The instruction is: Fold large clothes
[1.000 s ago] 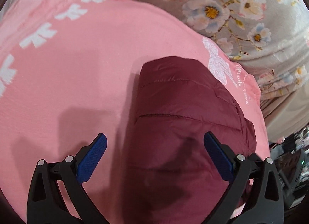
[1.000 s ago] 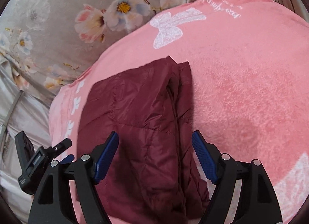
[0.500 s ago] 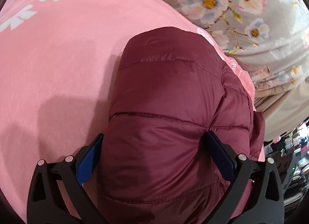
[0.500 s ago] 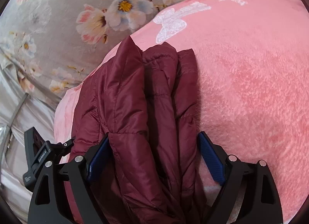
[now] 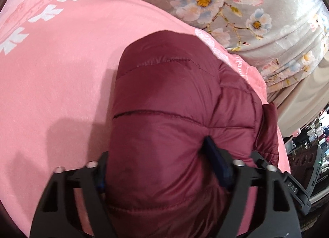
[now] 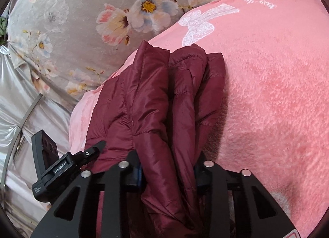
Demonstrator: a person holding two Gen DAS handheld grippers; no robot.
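A maroon quilted puffer jacket lies folded on a pink fleece blanket. In the left wrist view my left gripper has a thick puffy fold of it between its jaws. The jaws are closing, and the blue right pad dents the fabric. In the right wrist view the jacket is bunched into upright ridges. My right gripper is closing on that bunch, with its pads mostly buried in the fabric.
The pink blanket with its white butterfly print covers a bed with a grey floral sheet. The other gripper's black body sits at the lower left. Clutter on shelves shows past the bed's edge.
Both grippers came forward over the jacket with wide jaws, then the jaws narrowed onto it. The fabric has bunched up and risen between the pads.
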